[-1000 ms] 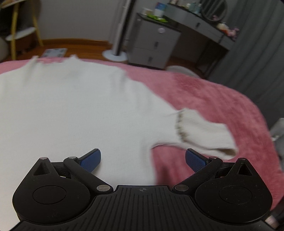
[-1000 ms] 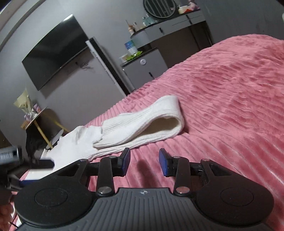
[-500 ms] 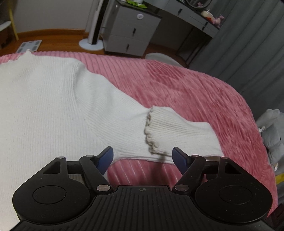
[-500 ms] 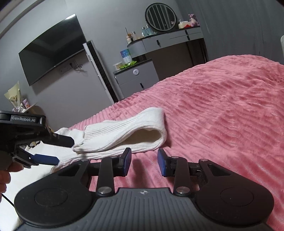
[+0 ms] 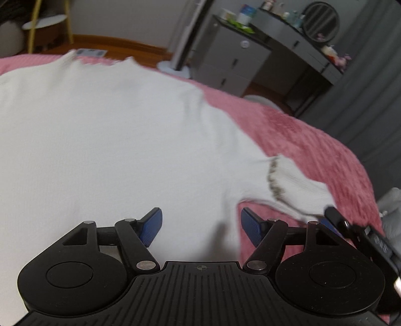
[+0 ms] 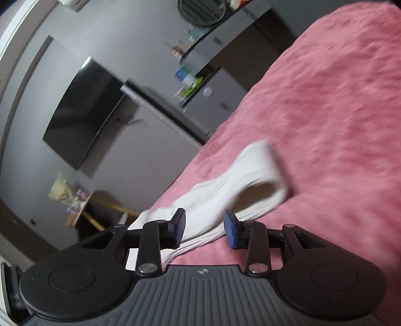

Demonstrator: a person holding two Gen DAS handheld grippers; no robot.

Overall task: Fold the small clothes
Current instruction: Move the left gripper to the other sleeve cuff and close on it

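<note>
Where sweater point(image 5: 105, 140) lies, pink bedspread point(image 5: 313, 140).

A home bedroom. A bed point(image 5: 313, 140) under a pink ribbed blanket faces a wall-mounted television point(image 6: 82, 112). A grey dressing table point(image 5: 295, 40) carries a round mirror point(image 5: 322, 22) and cosmetic bottles.

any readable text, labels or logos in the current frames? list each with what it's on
None can be read.
Light lettering on the right gripper body at the left view's right edge: blurred.
Marks on a dark device at the right view's lower-left edge: blurred.
Blue box on the cabinet: print too small.
Round badge on the cabinet front: blurred.
</note>
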